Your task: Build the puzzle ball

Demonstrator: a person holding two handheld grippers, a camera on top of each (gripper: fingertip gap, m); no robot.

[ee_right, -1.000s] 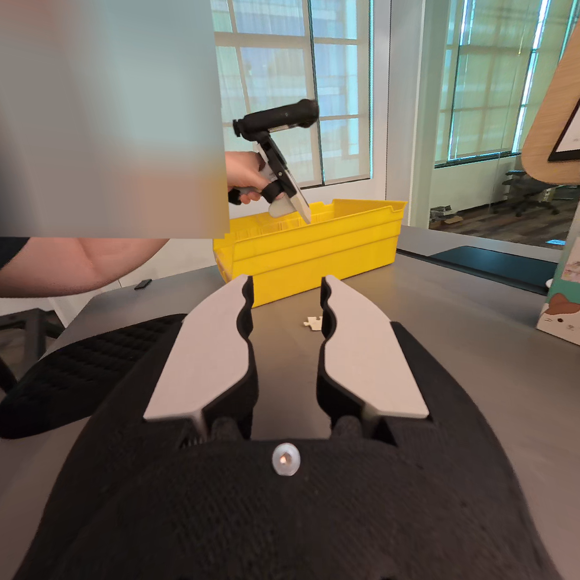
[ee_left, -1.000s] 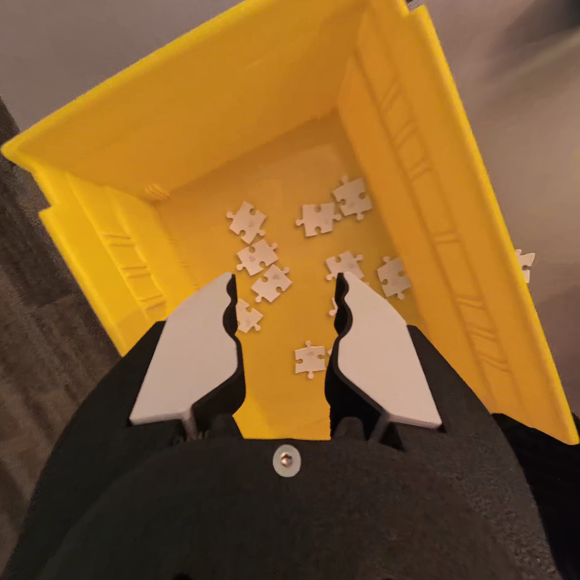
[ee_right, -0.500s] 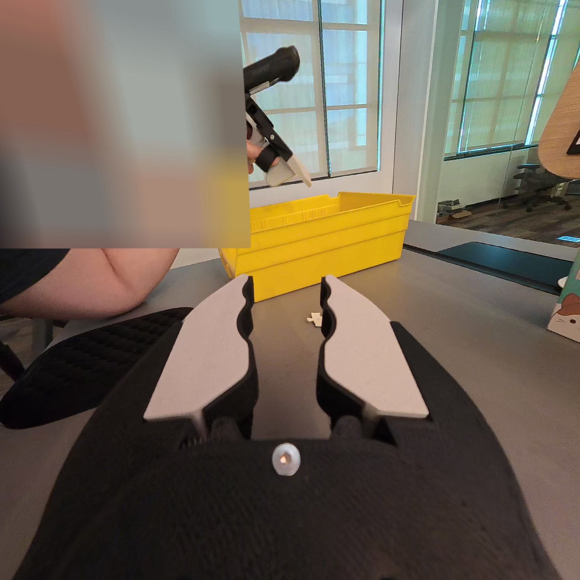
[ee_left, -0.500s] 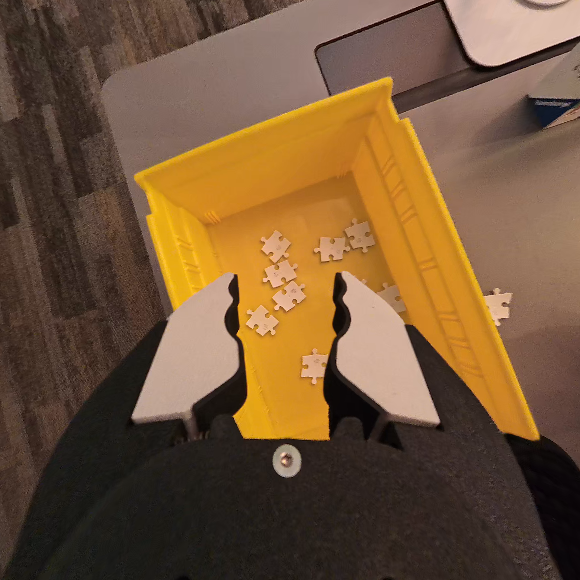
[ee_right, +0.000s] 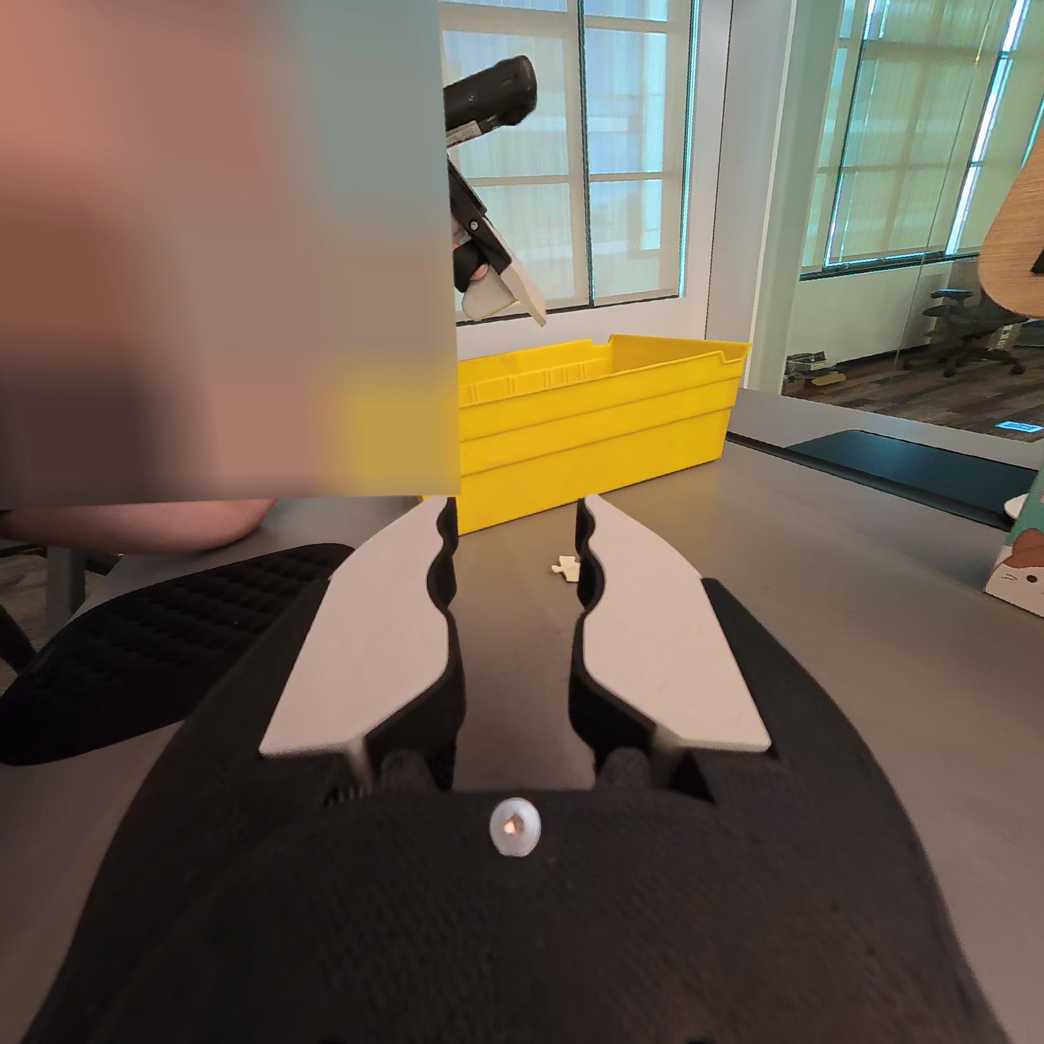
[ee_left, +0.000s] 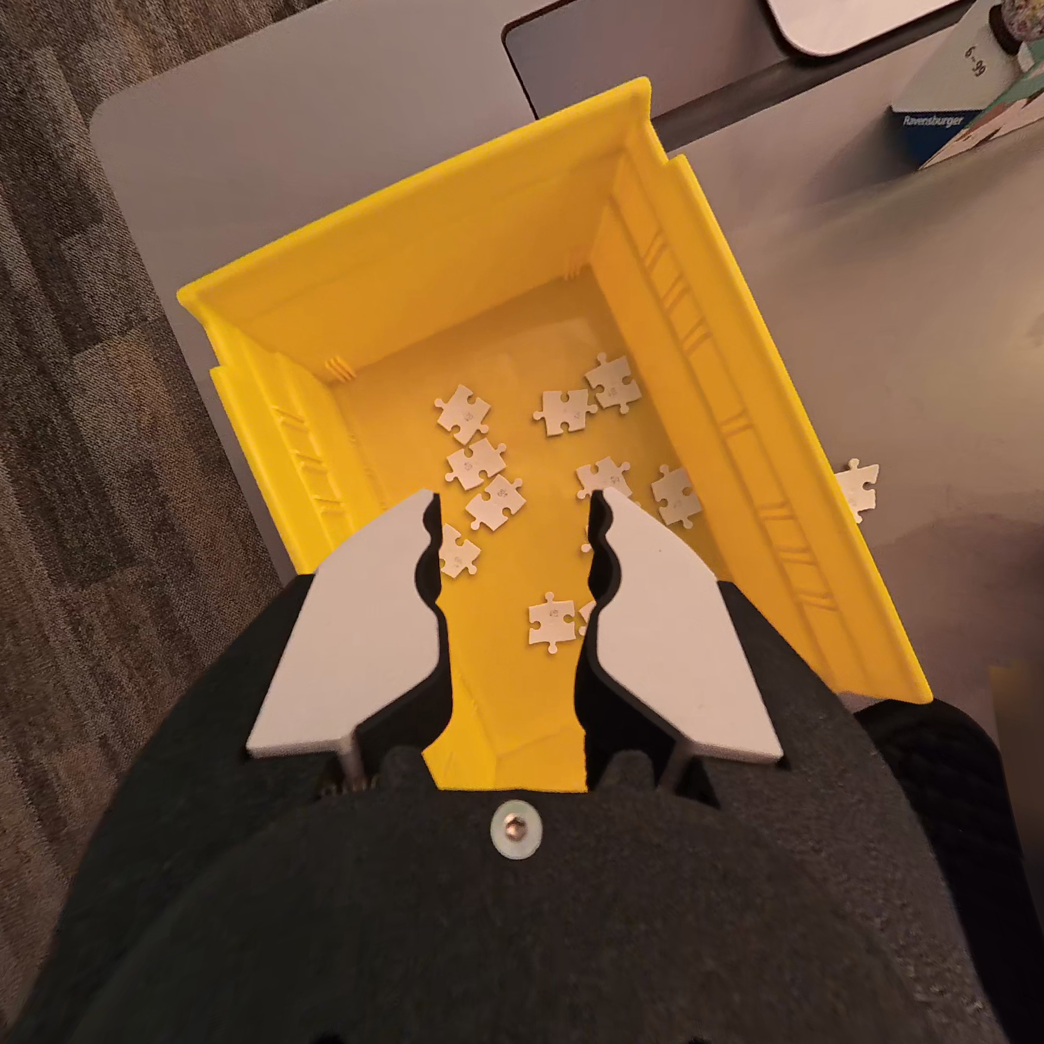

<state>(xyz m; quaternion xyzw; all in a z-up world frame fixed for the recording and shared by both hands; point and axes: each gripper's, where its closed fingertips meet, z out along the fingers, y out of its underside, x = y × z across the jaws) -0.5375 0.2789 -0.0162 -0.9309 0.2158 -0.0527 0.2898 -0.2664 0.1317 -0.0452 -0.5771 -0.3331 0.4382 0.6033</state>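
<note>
In my left wrist view, my left gripper (ee_left: 513,497) hangs above a yellow bin (ee_left: 429,265) and looks down into it. Its two fingers are spread wide and hold nothing. Many pale puzzle pieces (ee_left: 486,463) lie flat on the bottom of the bin, blank side up. One loose piece (ee_left: 858,490) lies on the grey table (ee_left: 316,130), just beside the bin's long wall. A blue and white box (ee_left: 955,107) stands far off near the top right corner.

In my right wrist view, my right gripper (ee_right: 513,511) is low over the table (ee_right: 847,593). Its fingers are wide apart too, with nothing between them. The loose piece (ee_right: 566,578) lies on the table right by my right fingertip, in front of the yellow bin (ee_right: 593,446). My left gripper (ee_right: 522,291) is up in the air above the bin, pointing down. A box with a cat picture (ee_right: 1017,570) stands at the right edge
</note>
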